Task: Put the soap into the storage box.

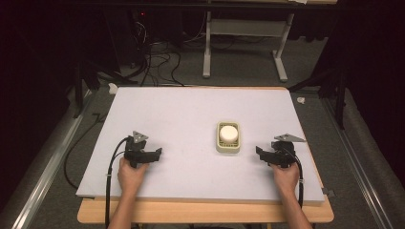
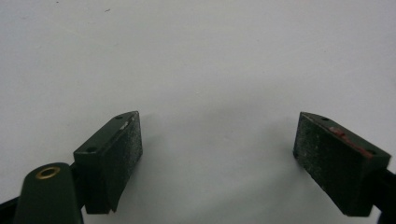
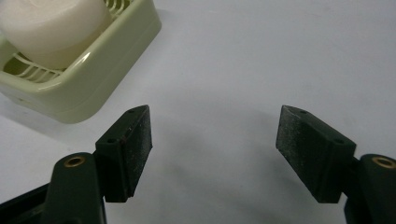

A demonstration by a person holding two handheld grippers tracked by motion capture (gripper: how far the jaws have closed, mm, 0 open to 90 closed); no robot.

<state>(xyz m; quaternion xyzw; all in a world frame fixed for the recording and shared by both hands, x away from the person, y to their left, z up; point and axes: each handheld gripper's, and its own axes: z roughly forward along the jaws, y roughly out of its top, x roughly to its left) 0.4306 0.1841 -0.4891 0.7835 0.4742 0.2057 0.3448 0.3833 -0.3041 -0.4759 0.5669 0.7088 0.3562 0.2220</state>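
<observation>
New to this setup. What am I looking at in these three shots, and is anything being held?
No robot arm here: a person holds a two-jaw tool in each hand. The high view looks down on the table, forearms coming in from the bottom, with the left gripper at picture left and the right gripper at picture right. The other two pictures come from cameras riding on each tool, looking along its black jaws. On the white surface sits a pale green soap dish with a white round soap in it. It lies just beside the right gripper, apart from it. Both sets of jaws stand open, with bare table between them; nothing is held.
</observation>
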